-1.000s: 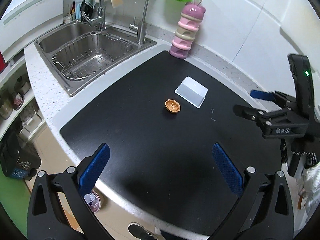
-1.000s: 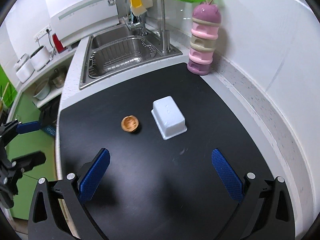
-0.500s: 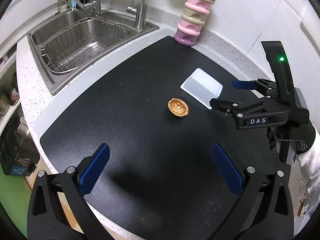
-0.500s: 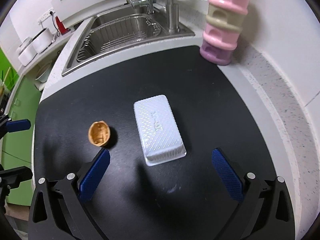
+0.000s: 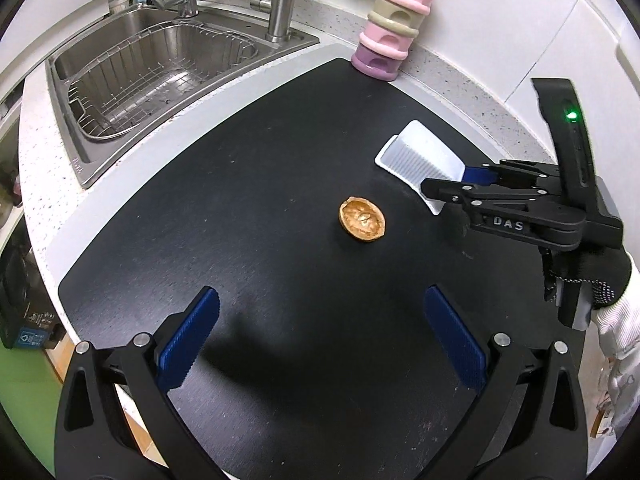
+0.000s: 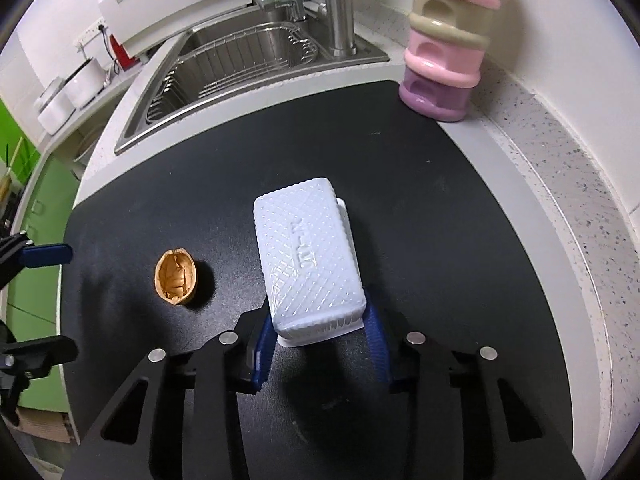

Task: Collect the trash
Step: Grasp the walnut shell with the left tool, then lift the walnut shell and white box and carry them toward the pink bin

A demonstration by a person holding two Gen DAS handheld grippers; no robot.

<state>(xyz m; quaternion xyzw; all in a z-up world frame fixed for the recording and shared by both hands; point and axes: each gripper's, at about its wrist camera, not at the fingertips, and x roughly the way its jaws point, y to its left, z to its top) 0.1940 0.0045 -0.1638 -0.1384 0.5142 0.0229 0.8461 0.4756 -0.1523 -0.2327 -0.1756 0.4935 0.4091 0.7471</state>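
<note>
Walnut shell: I see the half walnut shell (image 5: 363, 220) lying hollow side up on the black mat (image 5: 240, 240), in the open, untouched by either tool.
White box: the upturned white plastic box (image 6: 308, 252) rests bottom-up on the mat just right of the shell; I take it for the bin the trash goes into.
Right tongs: half a second ago my right tongs (image 6: 320, 340) stood wide open short of the box; now they have come in over its near end and narrowed, with a blue pad at each long side. I cannot tell whether the pads are pressing the walls yet or sitting just beside them.
Left tongs: my left tongs (image 5: 320, 340) are spread wide with nothing between them, hanging over the near part of the mat, the shell well ahead of them.
What this means: I judge the box grasp is nearly closed, so turning it upright comes first, and the shell is not yet collected.
Surroundings: the sink (image 5: 160, 68) and the pink stacked container (image 5: 394, 24) sit on the tabletop beyond the mat.
</note>
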